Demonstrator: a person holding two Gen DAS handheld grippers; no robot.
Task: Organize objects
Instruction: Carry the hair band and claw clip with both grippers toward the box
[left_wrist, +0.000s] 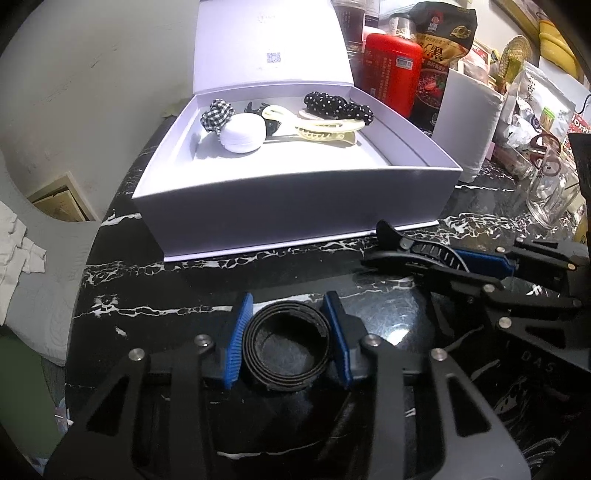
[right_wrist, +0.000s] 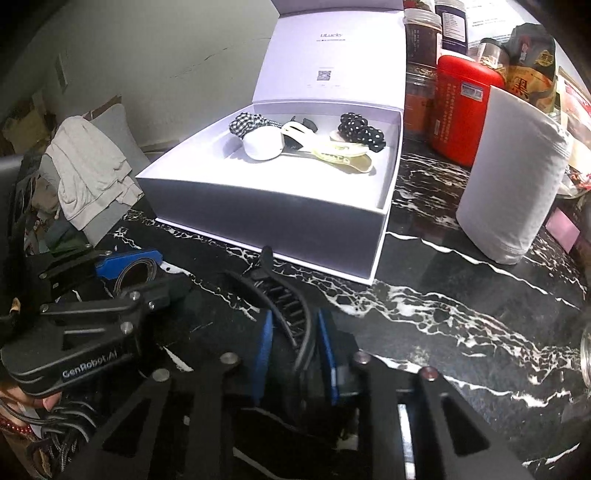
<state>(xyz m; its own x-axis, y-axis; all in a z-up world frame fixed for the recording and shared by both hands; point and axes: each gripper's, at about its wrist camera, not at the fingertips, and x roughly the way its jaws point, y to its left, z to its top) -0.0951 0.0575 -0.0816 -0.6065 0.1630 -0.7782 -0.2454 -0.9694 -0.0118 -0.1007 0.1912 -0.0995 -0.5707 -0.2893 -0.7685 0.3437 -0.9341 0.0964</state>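
Observation:
My left gripper (left_wrist: 290, 339) is shut on a coiled black strap (left_wrist: 286, 345) that lies on the black marble tabletop (left_wrist: 207, 280), its blue pads pressing both sides of the coil. To its right, my right gripper (right_wrist: 295, 354) is shut on a long black hair clip (right_wrist: 286, 306), whose tip points at the open white box (left_wrist: 295, 195). The clip (left_wrist: 402, 249) also shows in the left wrist view. Inside the box lie a gingham scrunchie (left_wrist: 217, 114), a white round case (left_wrist: 242, 133), a cream hair clip (left_wrist: 325, 131), a black dotted scrunchie (left_wrist: 338, 105) and a small black claw clip (left_wrist: 271, 125).
Right of the box stand a red canister (right_wrist: 461, 114), a white paper roll (right_wrist: 513, 177), snack bags (left_wrist: 443, 44), jars (right_wrist: 421, 55) and a glass mug (left_wrist: 550, 184). The box lid (left_wrist: 266, 44) stands upright behind. Off the table's left edge lie a pillow and pale cloth (right_wrist: 92, 170).

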